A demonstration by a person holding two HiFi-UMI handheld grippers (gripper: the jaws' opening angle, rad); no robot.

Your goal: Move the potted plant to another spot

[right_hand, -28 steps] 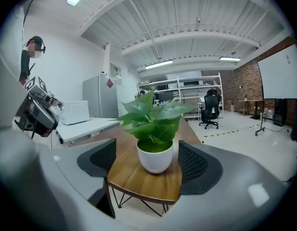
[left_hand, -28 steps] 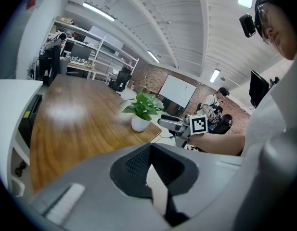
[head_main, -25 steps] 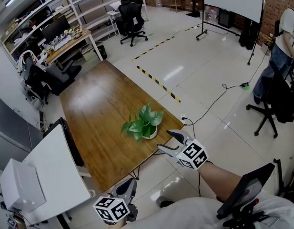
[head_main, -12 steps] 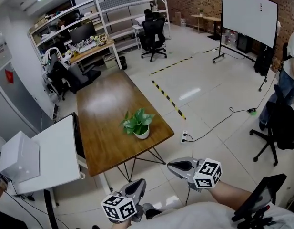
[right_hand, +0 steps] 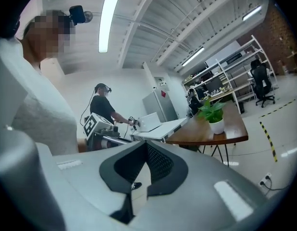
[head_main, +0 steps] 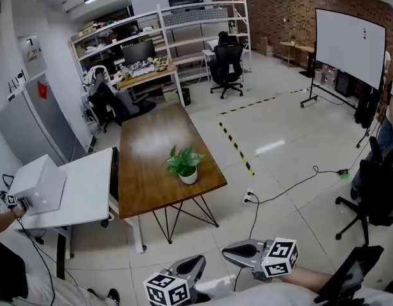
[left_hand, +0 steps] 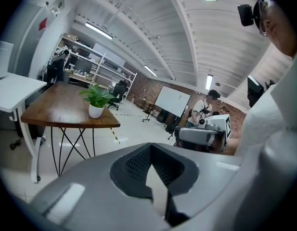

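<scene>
From above, the head view lays out the whole wooden bench, with the potted plant standing toward its near right corner, close to the long right edge. It is well apart from both tools, roughly at 12 o'clock from them. The left hand-held gripper and the right hand-held gripper sit low by the person's body, each with its jaws brought together at the tips and nothing between them. Only the left gripper view shows the bench's thin wire legs from low down, with the plant at 11 o'clock and a whiteboard beyond. Only the right gripper view shows a second person at a white desk, with the plant at 2 o'clock. The plant stands upright, its long axis vertical. From above, its leaves lean toward 10 o'clock over the white pot.
</scene>
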